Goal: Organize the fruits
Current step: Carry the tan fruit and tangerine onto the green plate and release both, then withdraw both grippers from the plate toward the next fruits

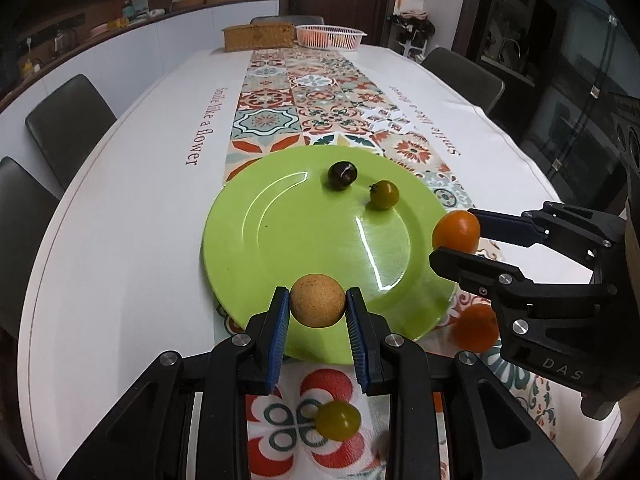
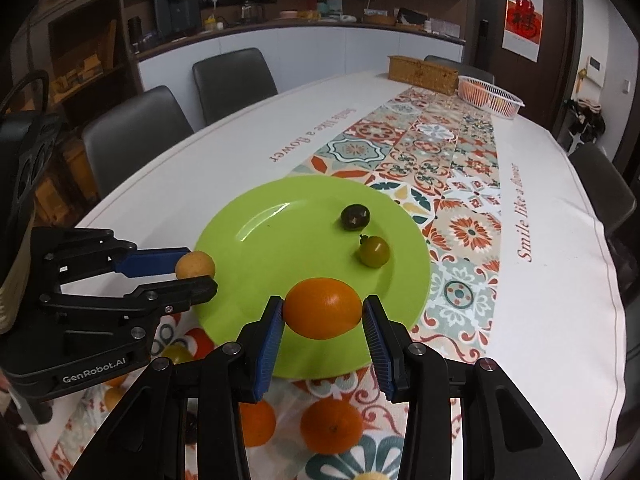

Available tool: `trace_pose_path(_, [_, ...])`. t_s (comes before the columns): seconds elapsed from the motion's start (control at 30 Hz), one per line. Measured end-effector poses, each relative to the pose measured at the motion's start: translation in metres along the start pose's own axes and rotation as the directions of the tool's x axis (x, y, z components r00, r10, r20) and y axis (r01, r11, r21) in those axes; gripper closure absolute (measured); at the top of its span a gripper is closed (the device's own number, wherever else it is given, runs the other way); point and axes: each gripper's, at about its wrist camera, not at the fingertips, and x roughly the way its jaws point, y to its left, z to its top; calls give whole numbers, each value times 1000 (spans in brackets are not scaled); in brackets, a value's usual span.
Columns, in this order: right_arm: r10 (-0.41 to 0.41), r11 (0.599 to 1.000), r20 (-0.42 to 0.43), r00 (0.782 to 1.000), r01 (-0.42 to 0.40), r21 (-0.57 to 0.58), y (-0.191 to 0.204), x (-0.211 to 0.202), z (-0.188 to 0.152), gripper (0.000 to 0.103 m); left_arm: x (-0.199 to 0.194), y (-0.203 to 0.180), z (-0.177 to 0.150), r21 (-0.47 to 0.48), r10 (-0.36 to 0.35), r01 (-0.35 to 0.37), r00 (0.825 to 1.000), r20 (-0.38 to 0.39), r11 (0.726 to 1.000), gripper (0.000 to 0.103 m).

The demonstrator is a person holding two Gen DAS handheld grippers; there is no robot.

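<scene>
Room: dining room with dark chairs (image 2: 236, 80) round a long bench (image 1: 120, 208), a counter along the far wall.
Bench: white cloth with a patterned tile runner (image 1: 320, 92) down the middle and the words "Smile like a flower" printed along each side.
Far end: you can see a brown woven box (image 1: 258, 37) and, just right of it, a pink plastic basket (image 1: 330, 36) with orange fruit inside.
Plate: green plate (image 1: 280, 240) lies on the runner, near you.
On the plate: a dark tomato (image 1: 342, 175) and a green tomato (image 1: 384, 195) sit close together on the far right part, apart from each other.
Left claw (image 1: 318, 306): your left claw grips a tan, speckled round fruit (image 1: 317, 300) between its blue pads, held over the near rim of the plate.
Right claw (image 2: 323, 314): your right claw grips an orange fruit (image 2: 322, 307) between its blue pads, at the near right rim of the plate.
Loose fruit near you: a yellow-green grape-like fruit (image 1: 338, 420) lies on the runner under your left claw; two oranges (image 2: 332, 426) lie on the runner under your right claw, and more small fruit shows partly hidden behind the left claw's body.
</scene>
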Motion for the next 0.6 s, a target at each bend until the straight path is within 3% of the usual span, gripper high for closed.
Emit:
trace_pose_path(0.13, [2, 1000, -6, 1000, -2, 10, -2, 7, -1, 61, 5, -1, 2, 25, 31, -30, 1000, -6, 999, 74])
trace_pose_path(0.27, [-12, 1000, 4, 1000, 12, 23, -2, 5, 0, 61, -1, 0, 2, 16, 41, -41, 999, 2, 999, 65])
trace_pose_path(0.6, [-29, 999, 61, 998, 26, 44, 3, -37, -16, 61, -49, -11, -24, 13, 116, -117, 991, 69, 993, 58])
